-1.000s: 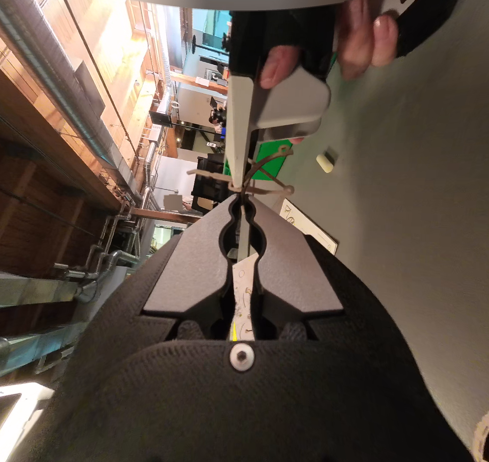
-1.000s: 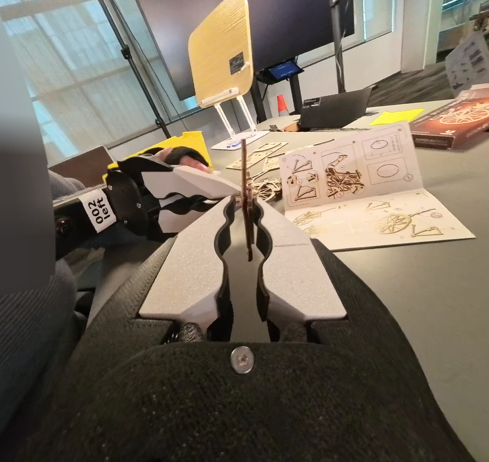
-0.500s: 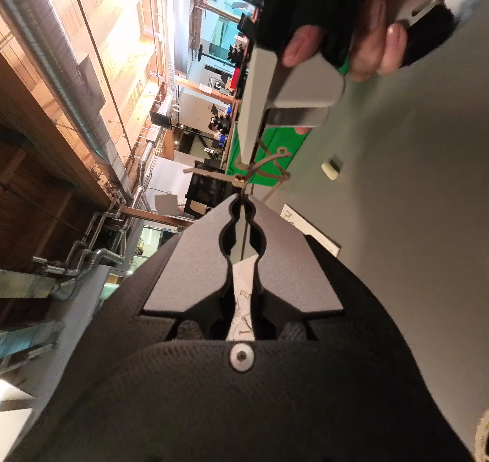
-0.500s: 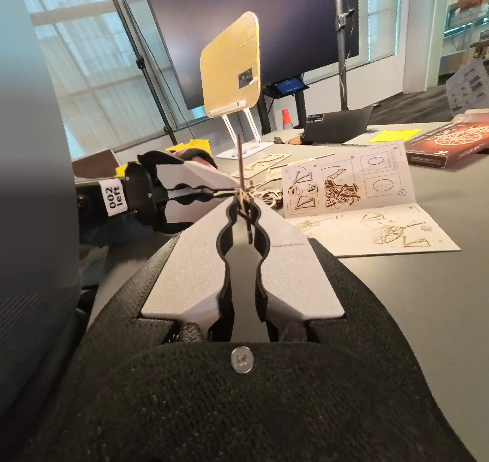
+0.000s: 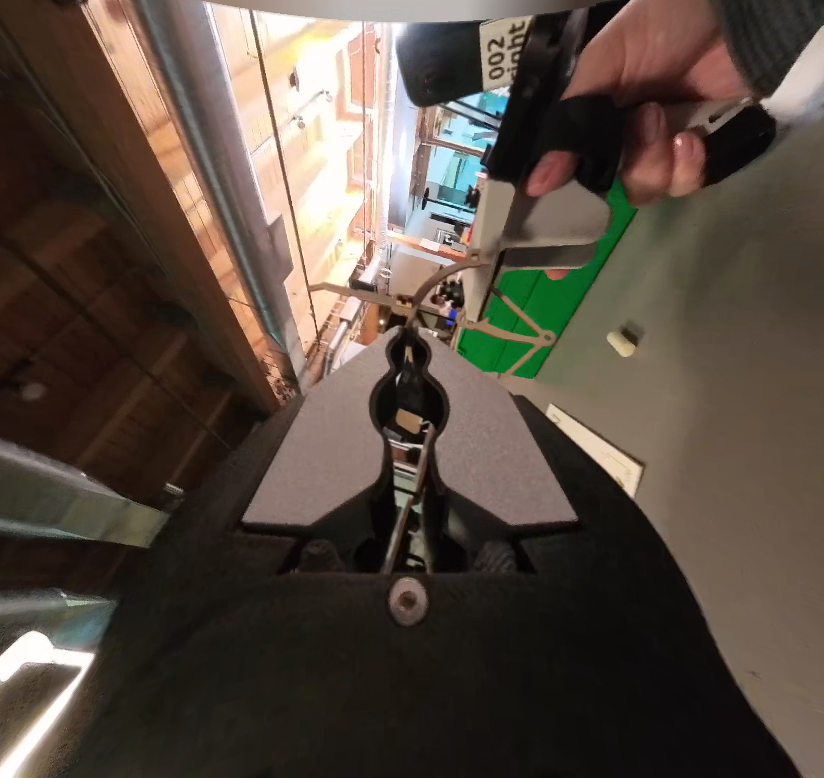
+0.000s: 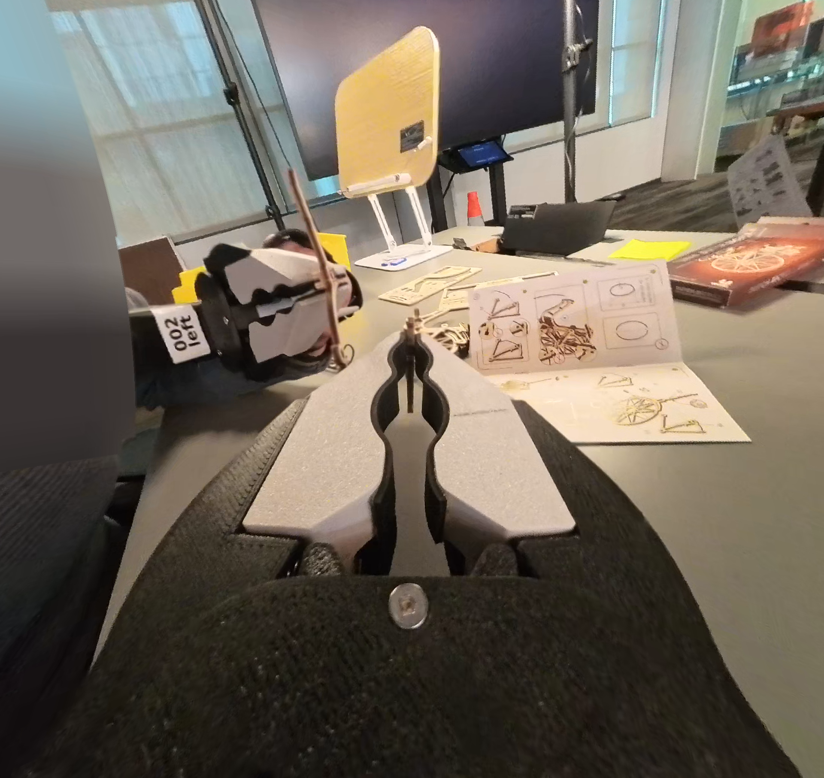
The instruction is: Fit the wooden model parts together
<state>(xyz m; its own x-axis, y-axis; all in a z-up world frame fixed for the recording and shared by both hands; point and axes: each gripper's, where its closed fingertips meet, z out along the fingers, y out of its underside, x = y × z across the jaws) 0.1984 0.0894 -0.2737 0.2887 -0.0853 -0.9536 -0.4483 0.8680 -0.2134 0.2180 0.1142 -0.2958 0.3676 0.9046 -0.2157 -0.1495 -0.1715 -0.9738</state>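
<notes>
My left gripper (image 5: 408, 333) is shut on a thin wooden frame part (image 5: 434, 286) with a curved arc and a long cross strip. In the right wrist view the left gripper (image 6: 344, 286) sits at the left, with the part (image 6: 317, 261) standing tilted across its tips. My right gripper (image 6: 410, 338) is shut on a thin wooden part (image 6: 409, 382), seen edge-on between the fingers. In the left wrist view a hand holds the right gripper (image 5: 477, 313) at the upper right, with a thin triangular frame (image 5: 545, 337) at its tips. The two parts are a short way apart, above the grey table (image 6: 669, 511).
An open instruction sheet (image 6: 579, 355), loose wooden part sheets (image 6: 428, 279) and a dark box (image 6: 749, 261) lie on the table to the right. A yellow board on a stand (image 6: 388, 110) and a laptop (image 6: 557, 226) stand behind. A green mat (image 5: 535, 306) shows in the left wrist view. About 4 centimetres separates my left fingertips from my right.
The two parts met at the gripper tips before. Now the grippers have drawn apart: the left one sits farther left in the right wrist view, its part tilted.
</notes>
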